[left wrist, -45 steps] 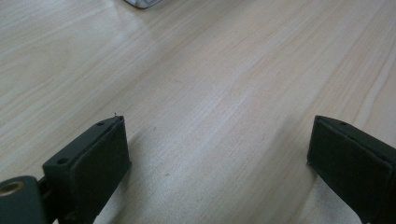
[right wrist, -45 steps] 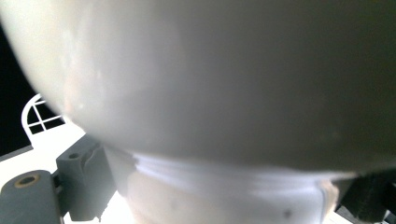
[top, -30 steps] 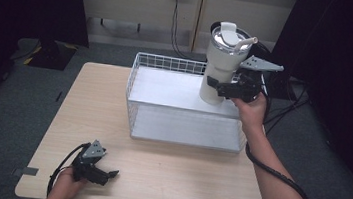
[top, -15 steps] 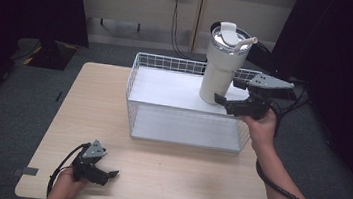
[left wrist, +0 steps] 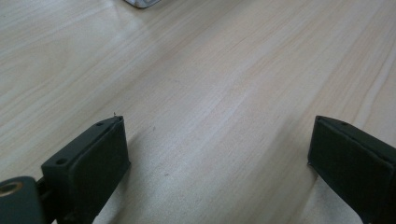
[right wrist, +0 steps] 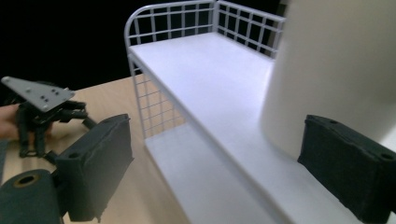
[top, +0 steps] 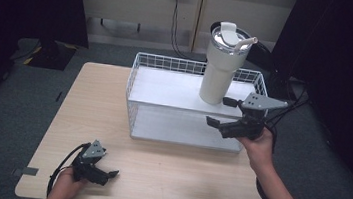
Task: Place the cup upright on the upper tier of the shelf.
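Your right gripper [top: 223, 112] gapes wide just beside the tumbler [top: 221, 67] standing on the rack [top: 165, 90]; your left gripper [top: 108, 174] rests wide-open well short of the rack.

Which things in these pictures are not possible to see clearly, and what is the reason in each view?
- Tumbler contents: high view, hidden by the closed lid.
- Tumbler in the right gripper view: blurred, top cut off by the upper edge.
- Rack lower level: high view, mostly covered by the upper shelf.
- Grey object: left gripper view, cut off by the top edge.
- Left hand: high view, cut off by the bottom edge.
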Demonstrator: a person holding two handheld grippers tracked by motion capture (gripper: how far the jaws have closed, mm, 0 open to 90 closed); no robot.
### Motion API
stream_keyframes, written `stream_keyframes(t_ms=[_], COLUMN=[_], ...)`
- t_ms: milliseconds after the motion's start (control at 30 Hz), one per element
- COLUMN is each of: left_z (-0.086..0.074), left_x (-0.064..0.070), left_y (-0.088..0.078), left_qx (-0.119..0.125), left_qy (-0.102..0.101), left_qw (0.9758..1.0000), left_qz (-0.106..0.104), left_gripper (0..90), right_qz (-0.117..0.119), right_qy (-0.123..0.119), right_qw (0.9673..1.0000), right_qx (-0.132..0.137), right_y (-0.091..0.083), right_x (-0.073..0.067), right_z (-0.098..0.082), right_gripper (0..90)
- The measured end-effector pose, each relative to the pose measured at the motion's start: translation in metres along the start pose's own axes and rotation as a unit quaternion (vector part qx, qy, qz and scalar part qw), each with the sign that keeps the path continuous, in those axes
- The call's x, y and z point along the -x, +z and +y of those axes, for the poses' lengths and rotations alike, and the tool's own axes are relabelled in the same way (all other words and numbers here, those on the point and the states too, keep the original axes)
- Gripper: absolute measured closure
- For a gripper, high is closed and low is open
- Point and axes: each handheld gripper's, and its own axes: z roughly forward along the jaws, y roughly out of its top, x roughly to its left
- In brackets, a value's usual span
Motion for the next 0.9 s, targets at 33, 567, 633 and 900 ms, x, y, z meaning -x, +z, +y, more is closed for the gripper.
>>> stream_keyframes(t_ms=[33, 567, 633, 900], left_z=[0.000, 0.000, 0.000, 0.000], left_x=[0.000, 0.000, 0.000, 0.000], left_y=[0.000, 0.000, 0.000, 0.000], left_qx=[0.000, 0.000, 0.000, 0.000], left_qy=[0.000, 0.000, 0.000, 0.000], left_qw=[1.0000, 1.0000, 1.0000, 1.0000], left_qz=[0.000, 0.000, 0.000, 0.000], left_gripper=[4.5, 4.4, 4.4, 4.4], right_qz=[0.004, 0.048, 0.049, 0.056], right_qy=[-0.002, -0.005, -0.003, 0.001], right_qw=[1.0000, 0.9986, 0.9985, 0.9979], right_qx=[-0.003, -0.023, -0.026, -0.034], right_y=[0.001, 0.007, 0.007, 0.009], right_x=[-0.002, -0.031, -0.031, -0.035], right_z=[-0.002, -0.047, -0.052, -0.072], right_gripper=[8.7, 8.7, 8.7, 8.8])
